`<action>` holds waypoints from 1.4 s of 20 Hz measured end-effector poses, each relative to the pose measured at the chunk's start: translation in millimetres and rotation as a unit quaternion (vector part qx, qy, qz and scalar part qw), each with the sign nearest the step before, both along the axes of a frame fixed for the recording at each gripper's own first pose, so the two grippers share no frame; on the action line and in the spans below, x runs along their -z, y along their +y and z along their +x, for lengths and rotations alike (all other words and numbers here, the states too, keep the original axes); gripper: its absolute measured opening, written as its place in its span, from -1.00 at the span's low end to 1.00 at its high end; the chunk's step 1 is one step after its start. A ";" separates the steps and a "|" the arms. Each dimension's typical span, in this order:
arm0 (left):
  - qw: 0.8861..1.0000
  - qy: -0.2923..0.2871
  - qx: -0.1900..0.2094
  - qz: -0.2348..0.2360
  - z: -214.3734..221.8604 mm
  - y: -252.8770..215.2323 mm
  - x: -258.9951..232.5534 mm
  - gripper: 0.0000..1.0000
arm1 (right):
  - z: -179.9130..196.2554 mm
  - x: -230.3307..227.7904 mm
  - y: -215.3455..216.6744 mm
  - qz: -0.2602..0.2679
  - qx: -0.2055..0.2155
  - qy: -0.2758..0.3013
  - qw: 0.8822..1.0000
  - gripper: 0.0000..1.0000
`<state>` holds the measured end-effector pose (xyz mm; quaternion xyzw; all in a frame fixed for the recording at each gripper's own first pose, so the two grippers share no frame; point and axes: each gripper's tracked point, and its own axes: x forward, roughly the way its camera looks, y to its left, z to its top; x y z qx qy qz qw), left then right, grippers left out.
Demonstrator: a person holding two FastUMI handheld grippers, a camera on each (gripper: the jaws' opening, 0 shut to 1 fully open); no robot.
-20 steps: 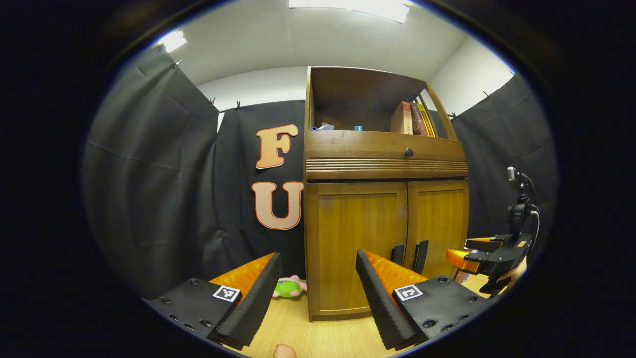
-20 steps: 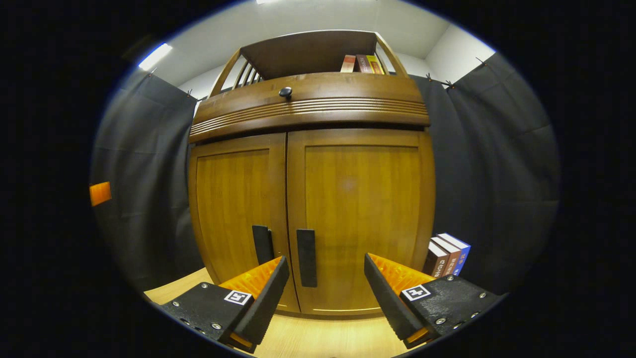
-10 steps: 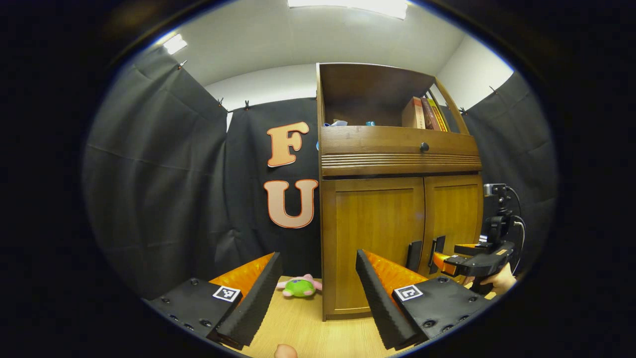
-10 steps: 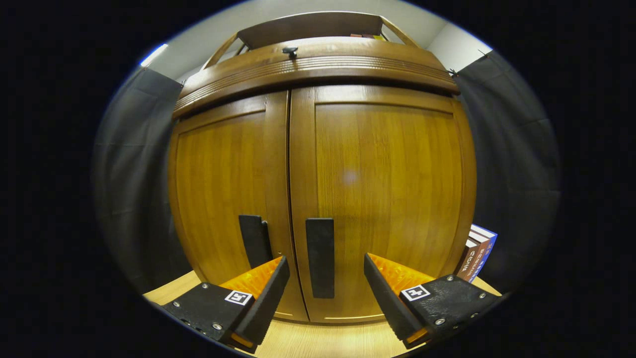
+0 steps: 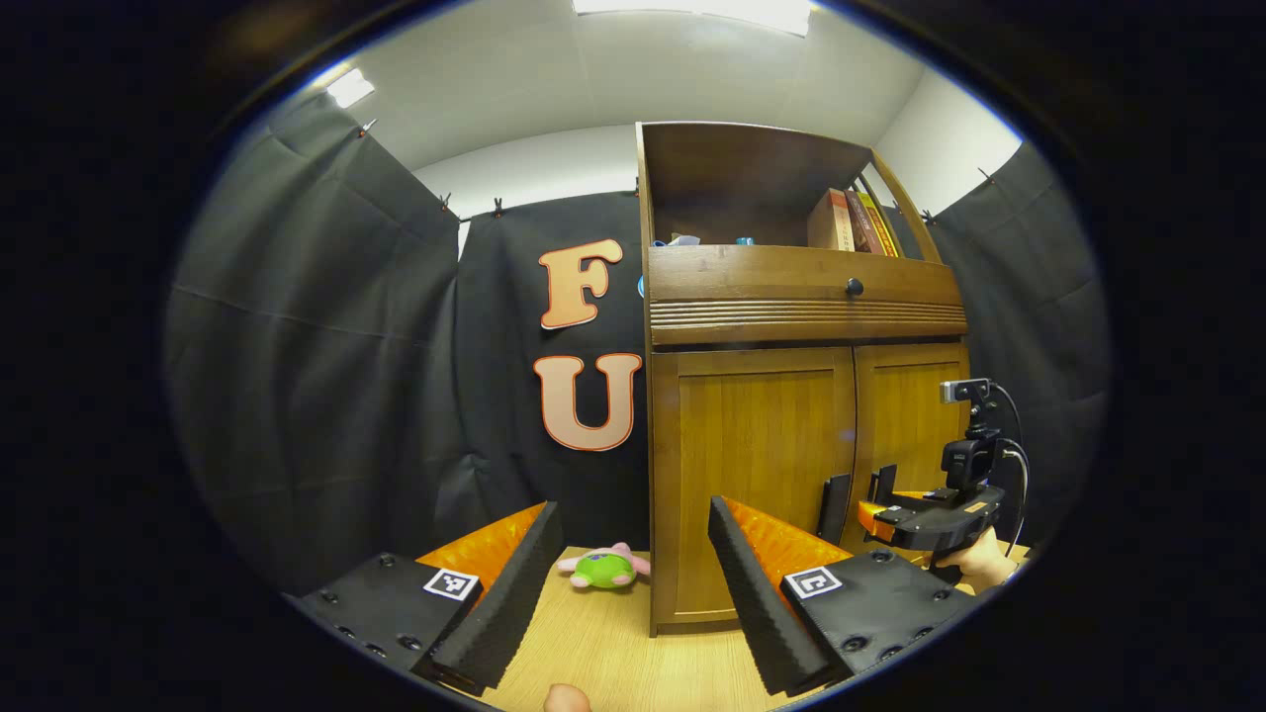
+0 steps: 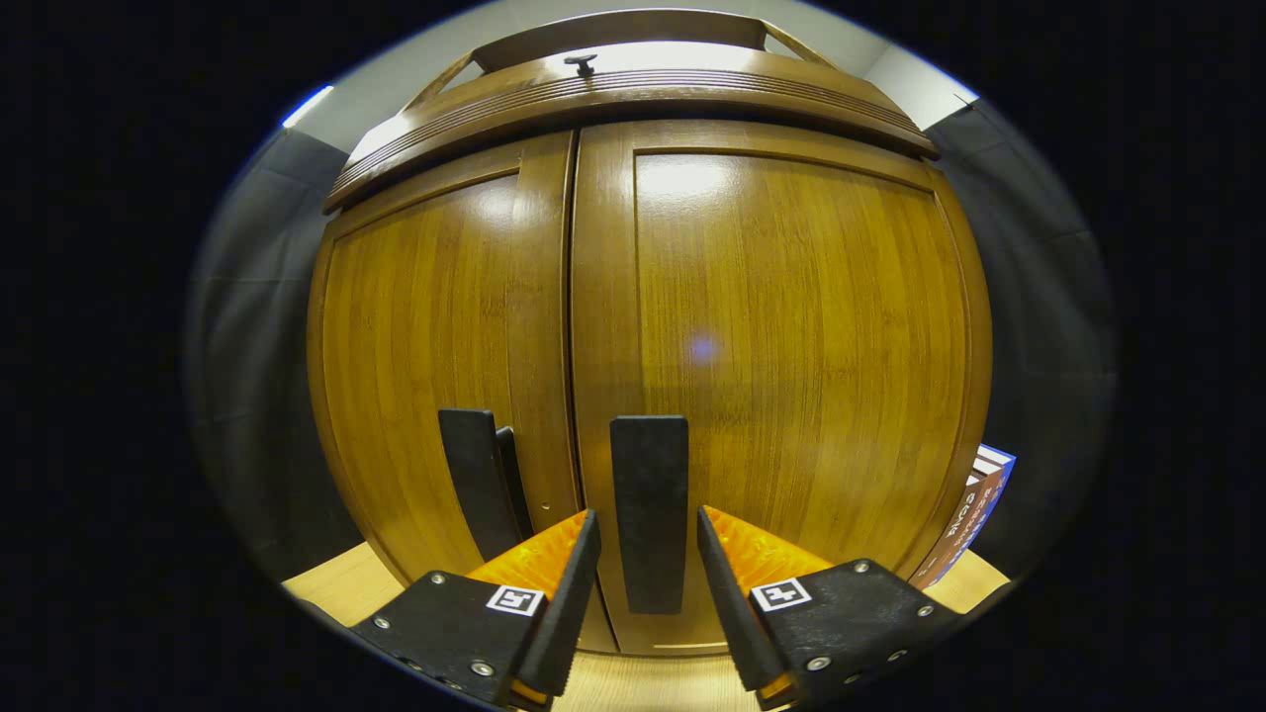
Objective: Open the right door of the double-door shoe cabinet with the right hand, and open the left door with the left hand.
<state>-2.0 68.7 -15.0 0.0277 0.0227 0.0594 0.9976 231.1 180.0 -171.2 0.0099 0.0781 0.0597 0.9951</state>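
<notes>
Closest in the right gripper view, the right hand-held gripper (image 6: 648,559) has its ribbed black pads with orange backs set narrowly to either side of the flat black bar handle of the right door (image 6: 649,509). Small gaps still show on both sides of the bar, so it is not clamped. Just to that gripper's left, beyond the seam, stands the matching black handle of the left door (image 6: 473,480). Both glossy, honey-brown wooden doors of the shoe cabinet (image 6: 791,326) lie closed and flush, their grain running upright. Past the right finger, a few upright books (image 6: 974,514) peek out at the cabinet's side, cut off by its edge.

Over in the left gripper view, the left hand-held gripper (image 5: 628,569) is spread wide over the pale wooden floor (image 5: 603,643), well short of the cabinet. Ahead between its fingers lies a small green and pink plush toy (image 5: 603,570) near the cabinet's corner. The right finger partly covers the lower left door (image 5: 752,465). Farther off to the right, a hand (image 5: 979,562) holds the other gripper against the door handles. Above, a grooved drawer front with a small dark knob (image 5: 855,288) sits under an open shelf holding books (image 5: 853,222) and small items too tiny to identify.
</notes>
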 end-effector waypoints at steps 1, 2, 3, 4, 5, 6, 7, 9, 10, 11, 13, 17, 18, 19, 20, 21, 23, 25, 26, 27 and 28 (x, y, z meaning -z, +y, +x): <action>1.000 0.001 0.000 -0.001 -0.3 0.4 0.5 0.90 | 0.1 -0.4 -0.3 -0.001 0.001 -0.003 1.000 0.08; 1.000 0.003 -0.001 -0.002 -0.4 0.3 0.5 0.90 | 0.4 -0.8 -0.8 0.001 0.002 -0.003 1.000 0.03; 1.000 0.005 -0.003 -0.002 -1.7 0.8 1.3 0.90 | 1.0 -1.0 -2.6 0.003 0.006 -0.003 1.000 -0.12; 1.000 0.007 -0.006 -0.001 -2.3 1.6 1.4 0.90 | 0.6 -1.3 -2.1 0.007 0.006 -0.001 1.000 -0.17; 1.000 0.008 -0.009 0.002 -2.7 3.0 1.5 0.90 | 0.2 -1.3 -2.3 0.010 0.005 -0.001 1.000 -0.24; 1.000 0.007 -0.012 0.004 -2.9 4.4 0.8 0.93 | -0.1 -1.2 -3.5 0.011 0.005 -0.001 1.000 -0.25; 1.000 0.006 -0.013 0.005 -2.8 5.1 0.3 0.93 | -0.5 -1.0 -4.3 0.012 0.004 0.000 1.000 -0.26; 1.000 0.004 -0.018 0.009 -2.8 6.6 -2.0 0.90 | -4.1 -1.0 -4.7 0.015 0.001 0.000 1.000 -0.28; 1.000 0.003 -0.019 0.012 -3.1 6.9 -3.8 0.90 | -6.0 -1.0 -5.2 0.018 -0.001 0.000 1.000 -0.29; 1.000 0.003 -0.018 0.014 -5.5 6.0 -6.3 0.90 | -8.7 -1.4 -6.0 0.020 -0.004 0.001 1.000 -0.51; 1.000 0.001 -0.016 0.015 -13.0 -1.0 -5.8 0.90 | -14.7 -2.0 -6.4 0.022 -0.010 0.003 1.000 -0.12; 1.000 -0.001 -0.013 0.002 -16.4 -4.1 -5.1 0.96 | -29.7 -4.5 -9.7 0.030 -0.025 0.008 0.999 -0.35; 1.000 0.000 -0.013 0.001 -15.7 -4.8 -5.3 0.94 | -34.3 -4.9 -10.8 0.030 -0.029 0.009 0.999 -0.35; 1.000 0.000 -0.014 0.000 -17.3 -4.4 -4.4 0.96 | -39.4 -5.9 -13.0 0.031 -0.032 0.010 0.999 -0.35; 1.000 0.001 -0.015 0.000 -18.2 -4.6 -4.4 0.93 | -45.3 -6.2 -14.6 0.032 -0.035 0.011 0.999 -0.35; 1.000 0.001 -0.015 0.000 -19.1 -6.0 -5.5 0.93 | -49.7 -6.8 -15.7 0.031 -0.039 0.012 0.999 -0.37; 1.000 -0.001 -0.014 0.001 -21.5 -8.1 -7.4 0.92 | -57.9 -7.8 -19.0 0.031 -0.045 0.014 0.998 -0.37; 1.000 -0.003 -0.012 0.003 -24.6 -12.1 -9.3 0.90 | -67.9 -8.6 -23.4 0.030 -0.048 0.014 0.998 -0.37; 1.000 -0.003 -0.010 0.004 -26.0 -14.9 -11.0 0.90 | -72.6 -8.6 -25.6 0.028 -0.051 0.014 0.998 -0.37; 1.000 -0.004 -0.008 0.004 -27.8 -16.8 -10.8 0.92 | -77.8 -9.0 -27.9 0.029 -0.054 0.014 0.998 -0.37; 1.000 -0.003 -0.006 0.005 -28.7 -18.8 -10.8 0.94 | -83.0 -9.4 -31.4 0.031 -0.056 0.013 0.998 -0.37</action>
